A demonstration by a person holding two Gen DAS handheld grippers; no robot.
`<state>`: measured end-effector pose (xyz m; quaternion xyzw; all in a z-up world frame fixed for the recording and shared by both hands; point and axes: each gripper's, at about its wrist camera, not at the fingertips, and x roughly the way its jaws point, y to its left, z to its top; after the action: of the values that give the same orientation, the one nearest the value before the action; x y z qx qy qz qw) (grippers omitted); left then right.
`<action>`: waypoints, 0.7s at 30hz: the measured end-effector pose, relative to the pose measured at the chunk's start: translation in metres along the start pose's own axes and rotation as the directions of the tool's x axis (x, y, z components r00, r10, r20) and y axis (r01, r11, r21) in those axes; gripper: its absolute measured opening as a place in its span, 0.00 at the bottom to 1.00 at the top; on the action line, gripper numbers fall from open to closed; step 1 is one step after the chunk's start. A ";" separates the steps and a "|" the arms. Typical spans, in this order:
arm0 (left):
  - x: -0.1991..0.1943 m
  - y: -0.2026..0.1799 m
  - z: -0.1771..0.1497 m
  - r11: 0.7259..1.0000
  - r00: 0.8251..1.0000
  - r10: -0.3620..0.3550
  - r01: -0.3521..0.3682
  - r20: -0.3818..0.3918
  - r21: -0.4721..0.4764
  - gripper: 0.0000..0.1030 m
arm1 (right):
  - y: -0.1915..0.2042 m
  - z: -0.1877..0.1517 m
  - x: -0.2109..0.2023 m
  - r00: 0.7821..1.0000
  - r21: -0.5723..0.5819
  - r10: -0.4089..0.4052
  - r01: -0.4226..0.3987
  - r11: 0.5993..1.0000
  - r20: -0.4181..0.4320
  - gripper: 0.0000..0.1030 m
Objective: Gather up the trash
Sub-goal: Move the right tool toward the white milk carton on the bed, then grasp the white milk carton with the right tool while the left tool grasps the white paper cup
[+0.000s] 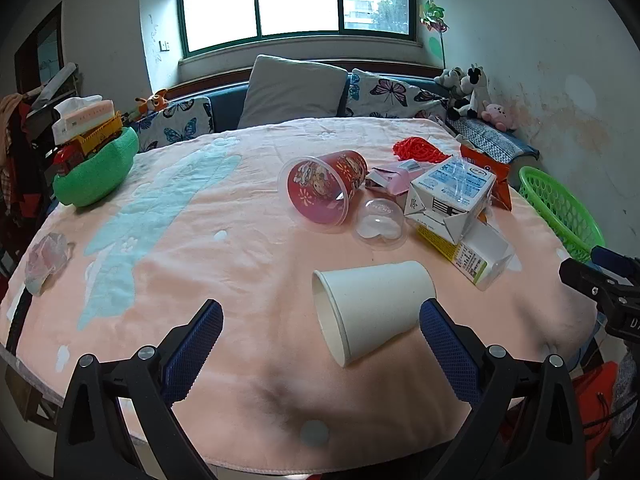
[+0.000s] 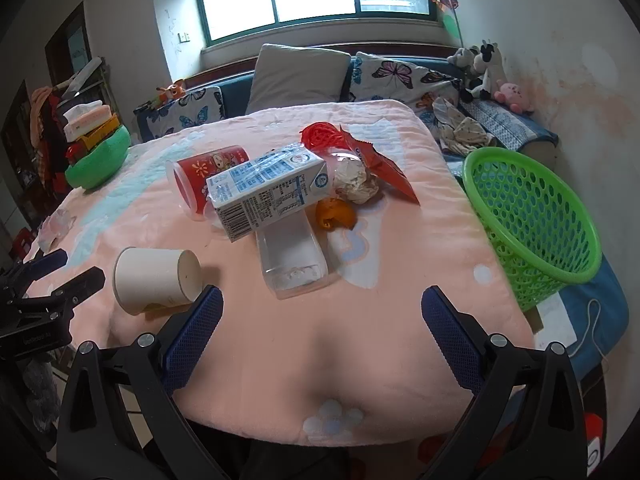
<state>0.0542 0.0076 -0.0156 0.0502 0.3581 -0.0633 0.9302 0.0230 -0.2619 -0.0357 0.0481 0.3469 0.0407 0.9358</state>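
Note:
Trash lies on a pink blanket-covered table [image 1: 224, 264]. A white paper cup [image 1: 372, 308] [image 2: 156, 280] lies on its side near the front edge. My left gripper [image 1: 320, 344] is open, its right finger beside the cup's base. Behind are a red plastic cup [image 1: 326, 188] [image 2: 208, 176], a clear dome lid [image 1: 380, 222], a milk carton [image 1: 452, 196] [image 2: 268, 192], a clear box [image 2: 292, 252], a crumpled paper [image 2: 356, 184], an orange peel [image 2: 334, 214] and a red wrapper [image 2: 384, 164]. My right gripper [image 2: 320, 336] is open over bare blanket. A green basket [image 2: 532, 216] [image 1: 560, 212] stands at the right.
A green plush bowl [image 1: 94, 168] with toys and a tissue box sits at the table's back left. A crumpled plastic bag [image 1: 46, 260] lies at the left edge. Red netting [image 1: 418, 148] lies at the back. A sofa with cushions [image 1: 292, 88] runs behind the table.

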 end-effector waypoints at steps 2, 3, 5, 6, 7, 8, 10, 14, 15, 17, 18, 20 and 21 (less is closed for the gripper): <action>0.003 0.000 0.000 1.000 1.000 -0.014 0.014 -0.012 0.000 0.93 | -0.001 0.002 0.002 1.000 0.002 -0.002 0.002 1.000 -0.001 0.96; 0.004 -0.001 0.001 1.000 1.000 -0.020 0.020 -0.017 0.001 0.93 | -0.002 0.003 0.003 1.000 0.004 -0.001 0.001 1.000 -0.002 0.96; 0.008 0.001 -0.001 1.000 0.999 -0.027 0.028 -0.022 0.005 0.93 | -0.003 0.005 0.005 1.000 0.006 0.001 -0.001 1.000 -0.004 0.96; 0.009 0.001 -0.001 0.999 0.999 -0.031 0.031 -0.027 0.008 0.93 | -0.003 0.006 0.006 1.000 0.005 0.001 -0.001 1.000 -0.006 0.96; 0.011 0.001 -0.001 0.999 0.999 -0.034 0.035 -0.030 0.009 0.93 | -0.003 0.007 0.007 1.000 0.003 0.001 -0.001 1.000 -0.007 0.96; 0.012 0.001 -0.001 0.999 0.999 -0.040 0.040 -0.034 0.009 0.93 | -0.003 0.009 0.008 1.000 0.000 0.000 0.000 1.000 -0.008 0.96; 0.016 0.002 -0.001 0.998 0.997 -0.055 0.055 -0.046 0.005 0.93 | -0.002 0.011 0.010 1.000 -0.004 0.000 0.000 1.000 -0.010 0.96; 0.023 0.003 -0.001 0.998 0.995 -0.069 0.069 -0.065 0.005 0.93 | -0.002 0.016 0.015 1.000 -0.013 0.005 -0.005 1.000 -0.017 0.96; 0.024 0.003 -0.001 0.997 0.995 -0.074 0.075 -0.069 0.004 0.93 | -0.001 0.017 0.017 1.000 -0.016 0.007 -0.007 1.000 -0.022 0.96; 0.027 0.005 0.001 0.996 0.994 -0.085 0.085 -0.073 0.005 0.93 | 0.001 0.020 0.020 0.999 -0.022 0.014 -0.014 1.000 -0.031 0.96; 0.029 0.005 0.001 0.996 0.993 -0.088 0.089 -0.076 0.006 0.93 | 0.003 0.022 0.022 0.999 -0.024 0.016 -0.017 1.000 -0.035 0.96; 0.032 0.005 0.001 0.995 0.992 -0.098 0.099 -0.081 0.009 0.93 | 0.004 0.025 0.025 0.999 -0.024 0.021 -0.022 0.999 -0.042 0.96; 0.033 0.006 0.001 0.995 0.991 -0.103 0.104 -0.085 0.008 0.93 | 0.005 0.026 0.027 0.999 -0.025 0.021 -0.022 0.999 -0.043 0.96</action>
<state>0.0800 0.0104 -0.0373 0.0401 0.3987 -0.1116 0.9094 0.0596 -0.2558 -0.0328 0.0390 0.3657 0.0564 0.9282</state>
